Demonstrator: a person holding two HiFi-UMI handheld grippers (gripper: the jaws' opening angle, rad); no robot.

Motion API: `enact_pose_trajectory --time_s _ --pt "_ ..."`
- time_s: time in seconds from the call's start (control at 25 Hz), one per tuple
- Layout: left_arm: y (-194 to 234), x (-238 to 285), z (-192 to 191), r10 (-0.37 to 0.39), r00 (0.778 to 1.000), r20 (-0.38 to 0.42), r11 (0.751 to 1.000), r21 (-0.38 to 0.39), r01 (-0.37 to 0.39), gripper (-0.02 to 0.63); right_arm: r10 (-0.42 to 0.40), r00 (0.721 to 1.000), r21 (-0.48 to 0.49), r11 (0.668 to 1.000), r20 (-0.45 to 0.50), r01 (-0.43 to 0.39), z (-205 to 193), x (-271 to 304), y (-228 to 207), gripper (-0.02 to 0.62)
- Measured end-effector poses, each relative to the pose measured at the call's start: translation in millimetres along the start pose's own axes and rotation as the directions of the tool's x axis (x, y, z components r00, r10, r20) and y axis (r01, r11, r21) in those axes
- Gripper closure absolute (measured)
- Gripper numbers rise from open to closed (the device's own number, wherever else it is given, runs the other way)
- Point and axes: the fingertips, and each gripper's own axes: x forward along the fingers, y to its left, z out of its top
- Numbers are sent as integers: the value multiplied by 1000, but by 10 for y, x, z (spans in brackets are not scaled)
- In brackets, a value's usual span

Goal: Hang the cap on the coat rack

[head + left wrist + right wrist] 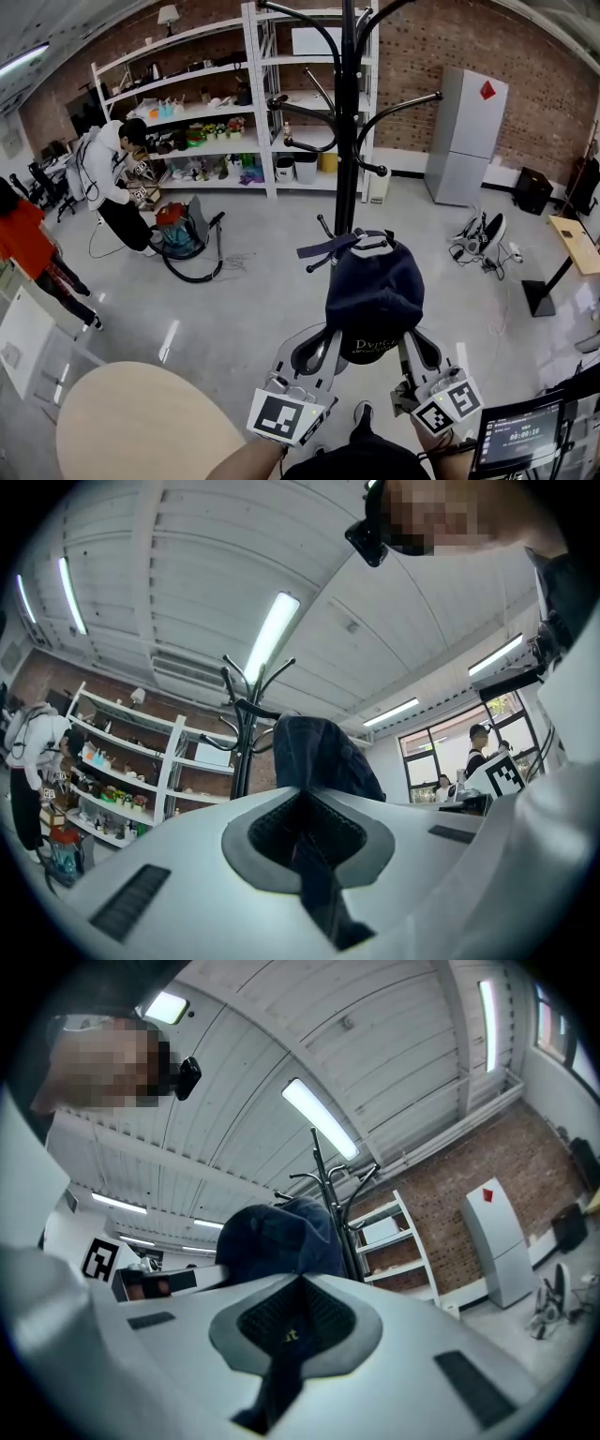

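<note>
A dark navy cap (373, 291) with white lettering hangs between my two grippers in the head view, just in front of the black coat rack (348, 112). My left gripper (328, 347) is shut on the cap's left edge, and my right gripper (405, 349) is shut on its right edge. In the left gripper view the navy cap (319, 757) rises from the closed jaws with the coat rack (246, 714) behind it. The right gripper view shows the cap (277, 1237) pinched in the jaws, the coat rack (333, 1185) just beyond. The rack's lower hooks (323, 246) lie beside the cap's strap.
White shelving (206, 103) with clutter stands against the brick wall behind the rack. A person in white (111, 178) bends near a vacuum (183, 230). A round wooden table (141, 422) is at lower left, a monitor (516, 436) at lower right, a grey cabinet (464, 136) at right.
</note>
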Motion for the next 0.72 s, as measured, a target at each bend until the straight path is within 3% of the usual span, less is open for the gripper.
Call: enact_pose_trajectory --time_s 0.36,0.56,0.72 --pt "148 679 -88 18 1000 11 999 42 -18 591 33 998 0 999 45 -33 80 391 -582 583" --pt "240 835 -340 22 1000 21 998 65 -24 591 46 996 -27 999 73 -44 -98 475 -775 583" --pt "245 1219 -178 36 999 6 997 65 -36 591 60 995 -15 998 76 -59 160 673 -1055 583"
